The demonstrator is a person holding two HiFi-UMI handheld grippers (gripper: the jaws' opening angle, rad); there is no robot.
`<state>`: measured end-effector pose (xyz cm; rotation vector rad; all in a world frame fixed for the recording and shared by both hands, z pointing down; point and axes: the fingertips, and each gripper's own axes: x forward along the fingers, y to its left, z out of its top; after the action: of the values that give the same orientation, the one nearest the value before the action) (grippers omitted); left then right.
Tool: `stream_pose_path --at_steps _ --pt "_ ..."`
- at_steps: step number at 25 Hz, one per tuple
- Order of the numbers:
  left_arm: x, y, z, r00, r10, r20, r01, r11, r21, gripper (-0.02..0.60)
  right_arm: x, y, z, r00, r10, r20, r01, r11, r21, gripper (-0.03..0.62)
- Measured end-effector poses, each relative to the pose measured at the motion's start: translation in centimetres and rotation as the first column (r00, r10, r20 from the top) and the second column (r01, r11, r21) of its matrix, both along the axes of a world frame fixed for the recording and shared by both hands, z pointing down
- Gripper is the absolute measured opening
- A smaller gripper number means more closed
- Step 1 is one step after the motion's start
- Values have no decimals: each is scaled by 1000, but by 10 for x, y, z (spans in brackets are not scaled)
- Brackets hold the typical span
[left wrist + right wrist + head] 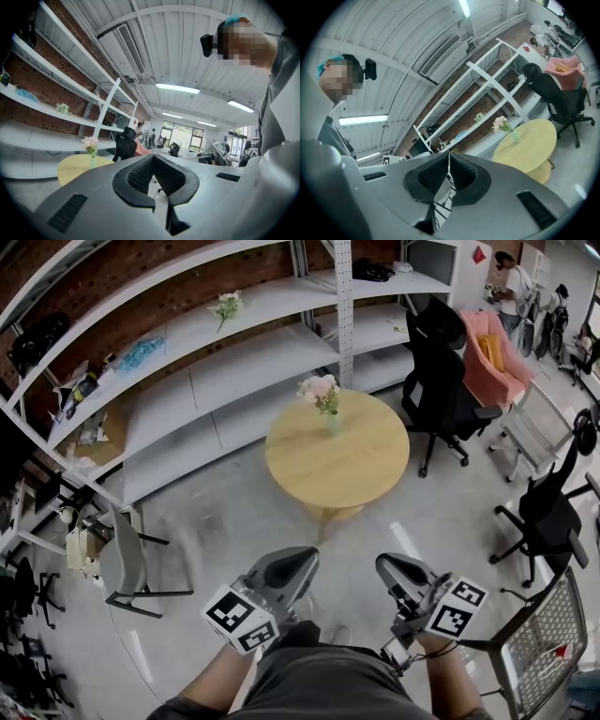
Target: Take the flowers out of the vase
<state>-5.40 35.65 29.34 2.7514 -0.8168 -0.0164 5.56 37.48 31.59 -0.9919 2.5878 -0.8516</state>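
Observation:
Pink flowers [320, 390] stand upright in a small pale green vase [333, 423] near the far edge of a round wooden table [347, 470]. Both grippers are held low by my body, well short of the table and touching nothing. My left gripper [305, 559] is shut and empty, its pads meeting at the tips [153, 157]. Beside it, my right gripper [386, 563] is also shut with nothing between its pads [449, 153]. The left gripper view has the flowers [90, 143] far off at the left. The right gripper view has the flowers [501, 123] and table [532, 143] at the right.
White shelving [234, 362] runs along a brick wall behind the table, with another flower bunch [225, 306] on it. A black office chair [441, 381] and a pink armchair [492, 357] stand at the back right. A grey chair [127, 563] is at the left and a wire cart [539, 643] at the lower right.

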Motion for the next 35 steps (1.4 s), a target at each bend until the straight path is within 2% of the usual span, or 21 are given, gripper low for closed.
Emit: stream_pose_path --at_steps 4,9,17,25,27,29,31,33,35 --pt "-8 -23 9 1000 -10 -10 9 1000 -19 9 -7 -20 6 1000 -4 -10 4 1000 -14 17" --pt "-19 -75 18 998 -7 -69 2 998 -66 11 -12 -65 18 999 26 -27 -27 999 -40 18" --pt "-42 -177 21 998 37 -48 -39 998 -48 9 -38 -168 21 997 72 -5 -72 996 -60 18" --pt "-69 -266 21 997 70 -46 -73 995 -69 11 -60 -256 14 988 128 -84 -133 990 -47 21" --pt "-71 -282 23 996 75 -43 -79 994 -79 9 -63 -275 19 986 131 -107 -138 989 -57 40" --pt "-71 -297 27 996 79 -41 -83 992 -92 9 -66 -292 26 980 124 -153 -134 989 -60 81" --pt "-70 -311 33 996 80 -36 -83 991 -104 11 -65 -310 36 964 115 -240 -129 991 -41 116" --pt "-68 -326 40 997 74 -25 -76 990 -118 11 -61 -331 49 930 112 -350 -122 992 -6 145" --pt "-66 -342 48 998 61 -10 -62 989 -133 11 -54 -357 66 873 119 -473 -111 993 46 165"
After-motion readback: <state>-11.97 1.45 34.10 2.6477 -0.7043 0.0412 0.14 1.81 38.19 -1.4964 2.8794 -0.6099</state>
